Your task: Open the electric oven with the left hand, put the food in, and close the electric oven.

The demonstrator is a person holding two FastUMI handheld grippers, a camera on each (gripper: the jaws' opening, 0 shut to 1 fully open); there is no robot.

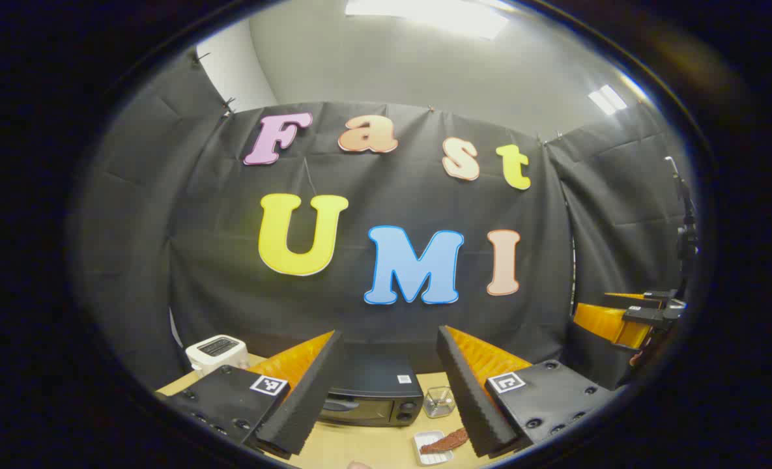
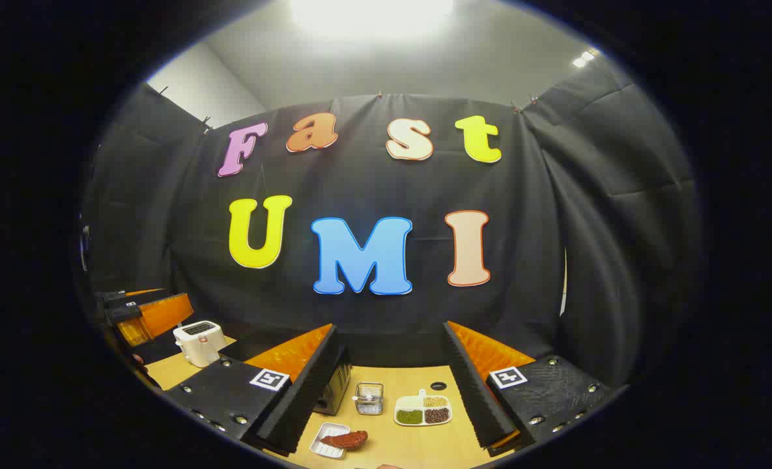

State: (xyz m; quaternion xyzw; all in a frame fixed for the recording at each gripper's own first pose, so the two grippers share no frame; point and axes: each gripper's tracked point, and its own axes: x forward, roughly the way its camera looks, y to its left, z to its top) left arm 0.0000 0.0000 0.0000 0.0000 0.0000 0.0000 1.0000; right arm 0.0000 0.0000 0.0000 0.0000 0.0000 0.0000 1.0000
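Nearest in the left gripper view, the left gripper [image 1: 386, 391] hangs above the pale wooden table [image 1: 372, 446] with its two fingers spread wide and nothing between them — a sensible stance for a tool that must next hook a door handle. Through that gap sits the black box-shaped electric oven [image 1: 372, 397], door shut, its handle along the front and its round knobs at the right end; the gripper looks straight at it, so the opening step seems not yet begun.

Just beside the oven's right end stands a small clear glass container [image 1: 439, 400], and nearer the camera lies a small white rectangular tray [image 1: 432, 449] bearing a reddish-brown strip of food [image 1: 444, 441] — set in front of the oven, I judge, so it can go in once the door drops.

The right gripper [image 2: 389, 391] also stands open and empty, held above the same tray and food, plausibly waiting its turn to lift them. Past them in the right gripper view is a white divided dish of green, tan and dark beans [image 2: 423, 412].

Farther left, a white toaster [image 1: 216, 352] sits near the table's back edge, apart from the work. Behind everything hangs the black cloth wall [image 1: 131, 260].
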